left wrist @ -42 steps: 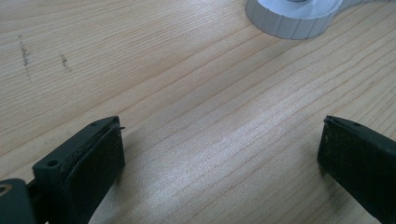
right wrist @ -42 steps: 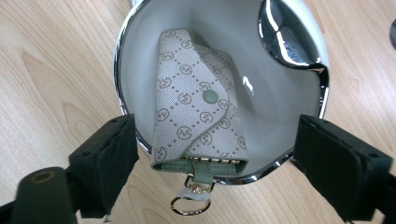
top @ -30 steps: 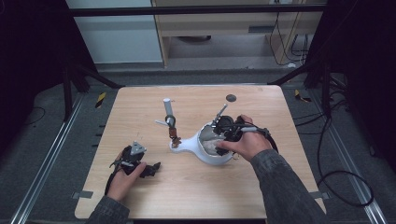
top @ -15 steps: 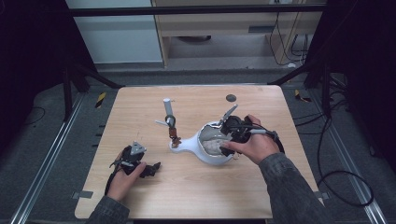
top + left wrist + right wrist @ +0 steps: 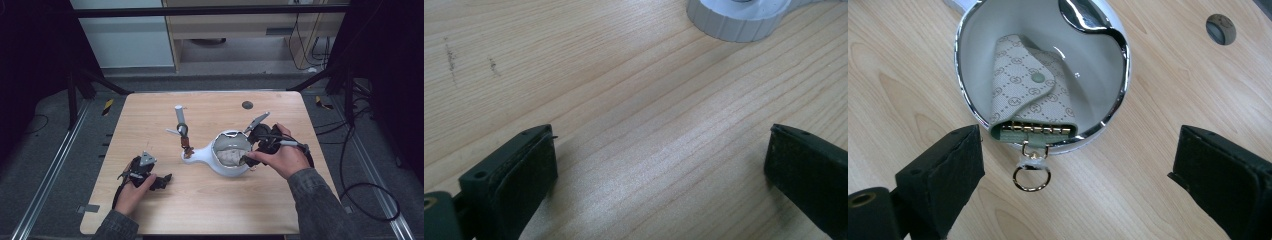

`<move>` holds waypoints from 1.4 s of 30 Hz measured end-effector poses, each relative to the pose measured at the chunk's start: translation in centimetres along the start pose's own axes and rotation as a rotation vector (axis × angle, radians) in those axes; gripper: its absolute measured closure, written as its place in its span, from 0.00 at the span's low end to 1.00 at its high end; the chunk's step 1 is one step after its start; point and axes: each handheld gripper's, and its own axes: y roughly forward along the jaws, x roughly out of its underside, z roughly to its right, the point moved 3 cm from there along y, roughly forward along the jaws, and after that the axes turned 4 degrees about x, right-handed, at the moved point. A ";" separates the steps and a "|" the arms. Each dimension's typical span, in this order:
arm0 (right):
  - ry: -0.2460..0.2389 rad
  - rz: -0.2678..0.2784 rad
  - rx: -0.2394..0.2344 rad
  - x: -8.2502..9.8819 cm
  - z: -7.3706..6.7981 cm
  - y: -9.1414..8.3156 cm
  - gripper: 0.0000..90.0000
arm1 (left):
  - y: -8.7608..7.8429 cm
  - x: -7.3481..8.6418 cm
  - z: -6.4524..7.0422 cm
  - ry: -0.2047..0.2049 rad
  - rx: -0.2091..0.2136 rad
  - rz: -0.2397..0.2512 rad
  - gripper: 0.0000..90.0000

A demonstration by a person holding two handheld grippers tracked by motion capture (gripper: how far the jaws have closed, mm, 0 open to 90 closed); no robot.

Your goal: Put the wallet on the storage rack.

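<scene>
The right gripper point(image 5: 1075, 175) is standing with its jaws wide apart, having just been opening, and nothing is sitting between the pads. Just ahead of it the key pouch point(image 5: 1030, 95) is lying inside the white bowl point(image 5: 1098, 107), its hinge end propped on the near rim and its metal ring point(image 5: 1032, 177) hanging out over the table point(image 5: 908, 75).

The risk, as I judge it, is coming from that overhang: the pouch is leaning on a curved, chrome-edged lip, so any brush from a retreating jaw could be catching the ring and dragging the pouch back out. A knock on the rim could also be rocking the bowl, since it is resting on a rounded body.

On the near left of the bowl, the left gripper point(image 5: 659, 165) is resting low over bare wood with its jaws spread and empty.

Counting outward from the bowl: one pouch, one ring, one bowl, one small upright stand point(image 5: 183, 135) just left of the bowl's spout, one round dark hole point(image 5: 247, 105) in the tabletop beyond it, and two grippers.
</scene>
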 end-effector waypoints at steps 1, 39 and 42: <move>0.004 0.004 0.002 0.1 0.1 0.0 0.06 | 0.0 0.0 0.0 0.001 0.000 -0.001 0.00; 0.196 0.165 0.109 3.7 4.2 -1.9 0.05 | 0.0 0.0 0.0 -0.001 -0.002 -0.001 0.00; 0.202 0.171 0.110 4.2 4.4 -1.9 0.05 | 0.0 0.0 0.0 -0.001 -0.002 0.000 0.00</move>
